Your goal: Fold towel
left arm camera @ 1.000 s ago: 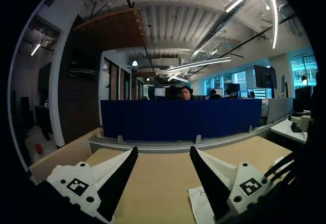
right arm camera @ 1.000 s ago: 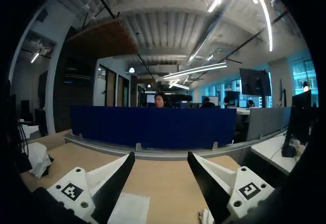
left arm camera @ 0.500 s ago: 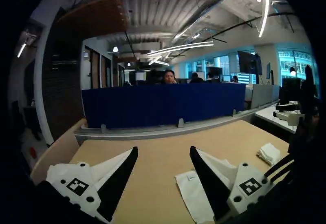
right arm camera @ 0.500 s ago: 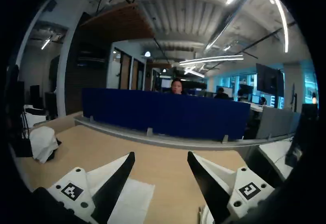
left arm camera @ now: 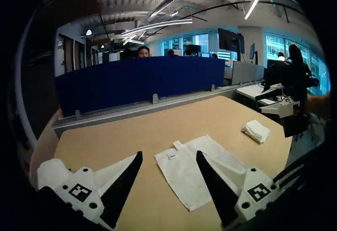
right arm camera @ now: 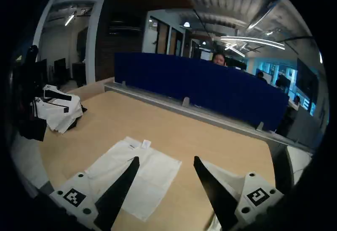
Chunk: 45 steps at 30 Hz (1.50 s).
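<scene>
A: Here's the wooden table [left arm camera: 126, 134], and the towel [left arm camera: 185, 176] lies spread flat on it, unfolded, a small tag [left arm camera: 177, 144] poking out at its far edge.

B: What's the left gripper [left arm camera: 168, 159] doing?

A: Claw spread wide, nothing between the fingers. In the left gripper view its right-hand finger overlaps the towel's near part, and the left-hand finger sits over bare wood. Whether anything touches the cloth, I cannot tell.

B: And the right gripper [right arm camera: 166, 163]?

A: Same story: fingers well apart, gripping nothing. From the right gripper view the towel lies left of centre, with the left-hand finger across it and the right-hand finger over bare table.

B: So the towel sits between the two tools?

A: Looks that way. The left gripper view catches the right gripper off to the right, hanging above the table's right edge.

B: Anything else on the table?

A: A small folded cloth [left arm camera: 256, 130] lies well apart from the towel, toward the right gripper. On the opposite side there's a pile of white cloth [right arm camera: 63, 113] near the table's corner. A blue divider [right arm camera: 202, 83] runs along the far edge, and a person [right arm camera: 219, 58] sits behind it.
</scene>
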Tool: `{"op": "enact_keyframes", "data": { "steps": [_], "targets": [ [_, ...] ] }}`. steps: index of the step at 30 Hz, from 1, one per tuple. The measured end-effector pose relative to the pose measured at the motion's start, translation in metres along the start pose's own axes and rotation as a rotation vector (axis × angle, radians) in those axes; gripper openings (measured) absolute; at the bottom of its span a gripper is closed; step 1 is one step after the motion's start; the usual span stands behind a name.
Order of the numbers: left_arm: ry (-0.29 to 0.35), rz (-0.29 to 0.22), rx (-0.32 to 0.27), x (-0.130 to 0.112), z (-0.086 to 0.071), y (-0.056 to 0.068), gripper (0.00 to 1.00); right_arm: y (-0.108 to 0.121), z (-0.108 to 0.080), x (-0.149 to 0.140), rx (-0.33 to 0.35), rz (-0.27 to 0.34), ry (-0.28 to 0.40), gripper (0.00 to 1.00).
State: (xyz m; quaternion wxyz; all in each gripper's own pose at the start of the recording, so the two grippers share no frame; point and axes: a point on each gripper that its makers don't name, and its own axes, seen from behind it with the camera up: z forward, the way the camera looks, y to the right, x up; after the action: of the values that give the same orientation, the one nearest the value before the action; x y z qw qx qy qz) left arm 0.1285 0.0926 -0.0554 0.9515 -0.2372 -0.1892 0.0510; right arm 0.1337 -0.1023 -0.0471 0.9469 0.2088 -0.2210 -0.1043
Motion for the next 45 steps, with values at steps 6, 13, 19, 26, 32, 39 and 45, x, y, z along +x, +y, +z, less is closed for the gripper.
{"op": "enact_keyframes", "data": {
  "steps": [6, 13, 19, 26, 32, 39, 45],
  "targets": [
    [-0.044, -0.005, -0.021, -0.024, 0.008, 0.008, 0.94, -0.008, 0.008, -0.016, 0.015, -0.018, -0.021, 1.00],
    [-0.097, -0.020, -0.039, -0.061, 0.016, 0.018, 0.94, -0.013, 0.018, -0.052, 0.018, -0.031, -0.065, 1.00],
    [-0.163, -0.025, -0.050, -0.102, 0.025, 0.026, 0.94, -0.018, 0.025, -0.088, 0.018, -0.025, -0.109, 1.00],
    [-0.235, -0.033, -0.075, -0.141, 0.035, 0.040, 0.94, -0.031, 0.030, -0.128, 0.032, -0.018, -0.157, 1.00],
    [-0.298, -0.043, -0.104, -0.170, 0.044, 0.054, 0.94, -0.038, 0.035, -0.159, 0.042, -0.007, -0.201, 1.00],
    [-0.382, -0.028, -0.139, -0.205, 0.050, 0.071, 0.94, -0.045, 0.038, -0.195, 0.059, -0.012, -0.259, 1.00],
    [-0.441, -0.044, -0.153, -0.227, 0.053, 0.081, 0.94, -0.051, 0.037, -0.220, 0.074, -0.012, -0.301, 1.00]
  ]
}}
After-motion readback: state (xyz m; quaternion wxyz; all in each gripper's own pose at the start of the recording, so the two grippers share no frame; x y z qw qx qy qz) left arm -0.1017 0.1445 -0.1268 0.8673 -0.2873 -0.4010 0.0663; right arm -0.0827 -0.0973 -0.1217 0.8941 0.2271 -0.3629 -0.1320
